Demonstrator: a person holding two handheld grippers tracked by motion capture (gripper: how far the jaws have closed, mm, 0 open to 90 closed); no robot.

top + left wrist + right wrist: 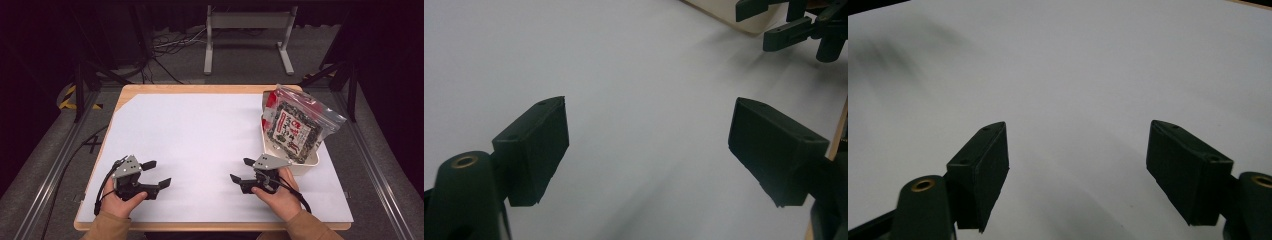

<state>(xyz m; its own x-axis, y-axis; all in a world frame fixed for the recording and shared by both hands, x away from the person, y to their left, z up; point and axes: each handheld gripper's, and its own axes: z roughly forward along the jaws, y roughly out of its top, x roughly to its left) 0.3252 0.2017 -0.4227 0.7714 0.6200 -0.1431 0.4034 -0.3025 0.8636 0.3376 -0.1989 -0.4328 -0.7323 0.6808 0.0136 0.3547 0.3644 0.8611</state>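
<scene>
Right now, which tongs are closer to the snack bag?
The right tongs, held beside the white tray carrying the clear zip snack bag. The left tongs sit across the table.

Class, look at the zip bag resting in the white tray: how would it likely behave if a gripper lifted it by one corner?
The zip bag looks like thin clear plastic, so it would probably sag and bend. Its glossy surface may slip between the jaws. It leans over the rim of the white tray, so a nudge might tip it out.

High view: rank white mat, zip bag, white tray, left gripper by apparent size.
1. white mat, largest by far.
2. zip bag.
3. white tray, though the bag hides most of it, so its true size is unsure.
4. left gripper, about as big as the tray's visible part.
</scene>
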